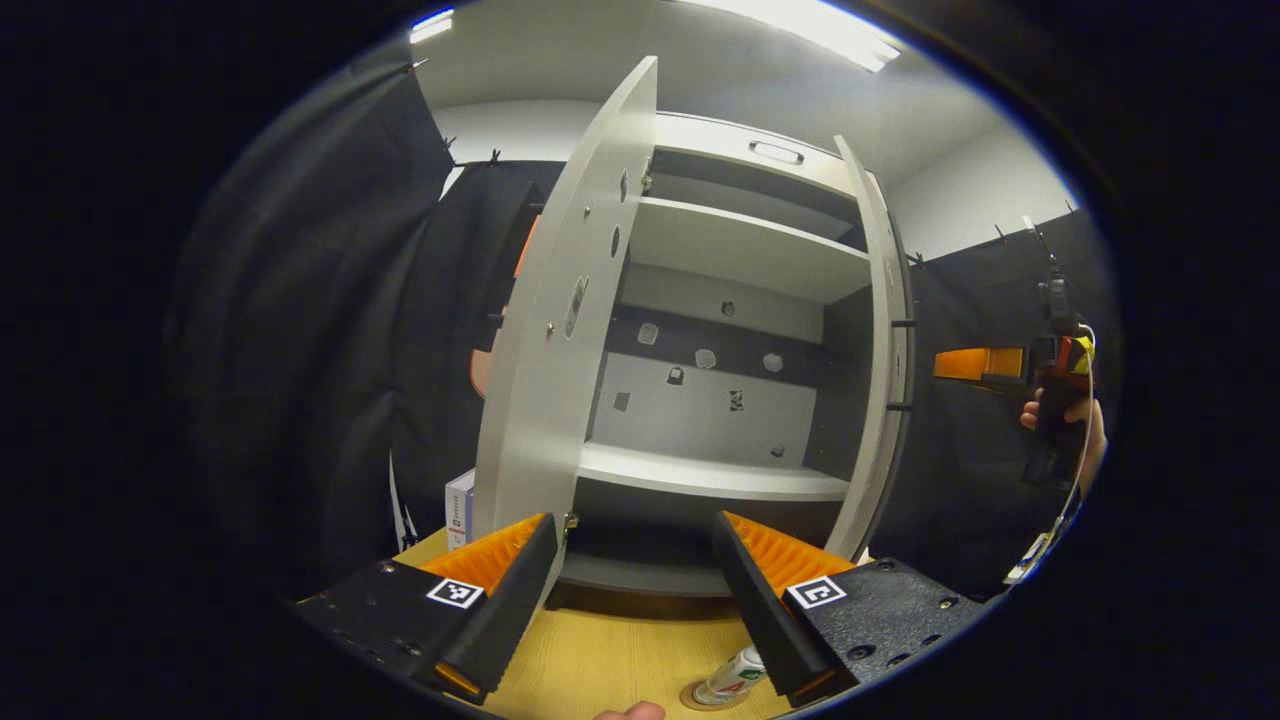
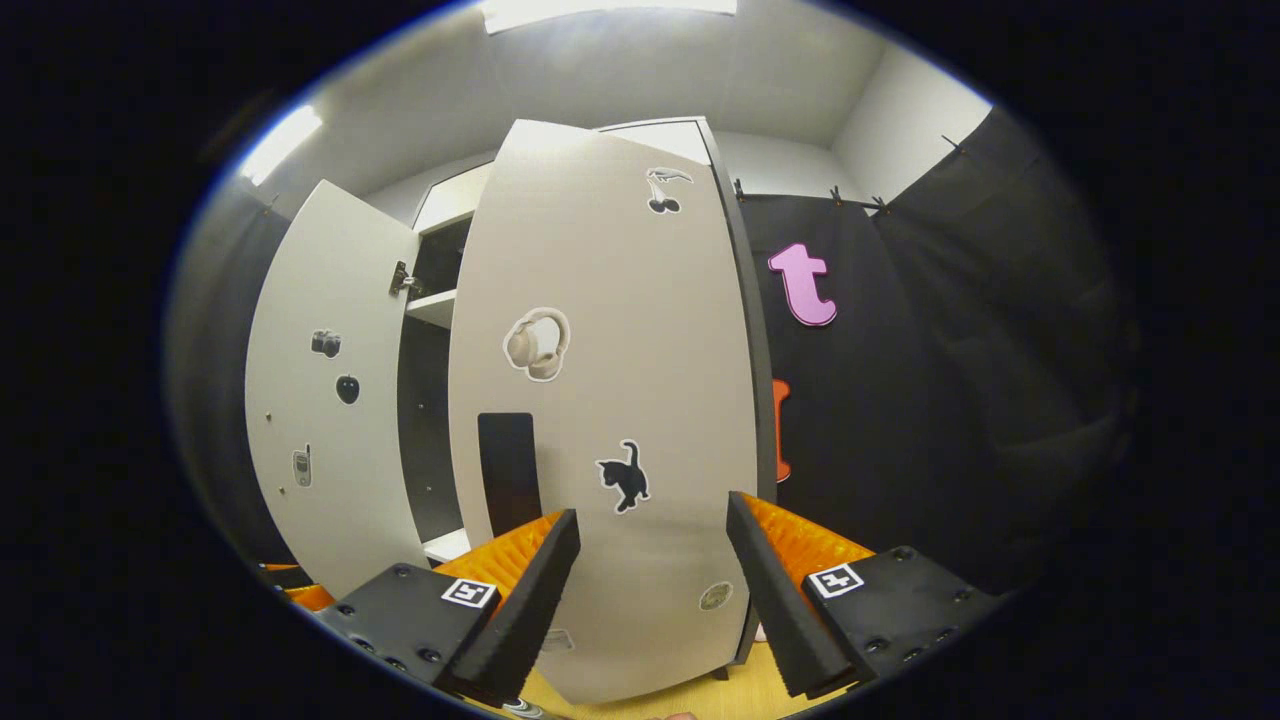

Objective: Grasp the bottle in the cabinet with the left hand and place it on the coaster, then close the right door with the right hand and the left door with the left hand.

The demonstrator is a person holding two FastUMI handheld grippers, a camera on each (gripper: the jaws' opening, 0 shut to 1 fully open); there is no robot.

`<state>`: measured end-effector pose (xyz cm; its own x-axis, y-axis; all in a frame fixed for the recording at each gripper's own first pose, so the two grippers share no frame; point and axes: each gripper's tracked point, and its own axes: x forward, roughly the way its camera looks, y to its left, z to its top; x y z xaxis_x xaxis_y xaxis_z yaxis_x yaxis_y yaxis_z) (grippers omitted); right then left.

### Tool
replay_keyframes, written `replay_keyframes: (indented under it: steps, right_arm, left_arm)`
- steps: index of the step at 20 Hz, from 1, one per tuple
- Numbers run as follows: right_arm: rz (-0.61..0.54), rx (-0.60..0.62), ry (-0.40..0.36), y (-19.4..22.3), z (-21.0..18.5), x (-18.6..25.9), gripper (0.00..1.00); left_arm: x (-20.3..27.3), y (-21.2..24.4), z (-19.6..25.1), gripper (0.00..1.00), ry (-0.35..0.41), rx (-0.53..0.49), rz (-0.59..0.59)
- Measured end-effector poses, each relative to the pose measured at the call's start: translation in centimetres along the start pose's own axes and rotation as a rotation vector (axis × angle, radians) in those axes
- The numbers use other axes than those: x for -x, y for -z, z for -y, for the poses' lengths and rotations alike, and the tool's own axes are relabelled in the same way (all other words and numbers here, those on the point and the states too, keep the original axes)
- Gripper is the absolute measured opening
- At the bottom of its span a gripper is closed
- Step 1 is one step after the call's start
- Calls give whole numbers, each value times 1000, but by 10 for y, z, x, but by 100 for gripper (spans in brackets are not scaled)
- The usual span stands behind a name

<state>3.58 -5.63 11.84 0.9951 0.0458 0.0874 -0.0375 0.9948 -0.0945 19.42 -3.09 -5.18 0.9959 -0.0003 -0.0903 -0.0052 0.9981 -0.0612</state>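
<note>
Doors come next: with the bottle (image 1: 733,676) on its coaster (image 1: 700,699) at the bottom of the left gripper view, push the stiff, light right door (image 2: 610,400) flat near its free edge, both grippers (image 1: 640,600) (image 2: 650,590) gaping wide, empty.

wooden table (image 1: 610,665), cabinet (image 1: 740,250), coaster (image 1: 692,699)

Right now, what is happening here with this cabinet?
A person holds a claw in each hand before a white cabinet whose two doors both stand open. The bottle already sits on the coaster on the wooden table. The left claw is open and holds nothing. The right claw is open too and faces the outer side of the right door.
</note>
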Motion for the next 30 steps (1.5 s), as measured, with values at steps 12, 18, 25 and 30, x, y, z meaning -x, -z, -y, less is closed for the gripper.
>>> replay_keyframes:
  steps: [12, 18, 25, 30]
  right_arm:
    - [-53, -33, -72, 22, -42, -43, 97]
    - [-34, -5, -55, 26, -49, -57, 97]
    - [-35, -39, -54, 31, -53, -66, 97]
    - [-33, -52, -37, 32, -53, -67, 97]
  left_arm:
    - [15, -12, -35, 95, -98, -17, 27]
    - [29, -23, -71, 95, -198, -34, 52]
    - [41, -51, -130, 95, -335, 20, 111]
    - [37, -81, -181, 94, -436, 39, 143]
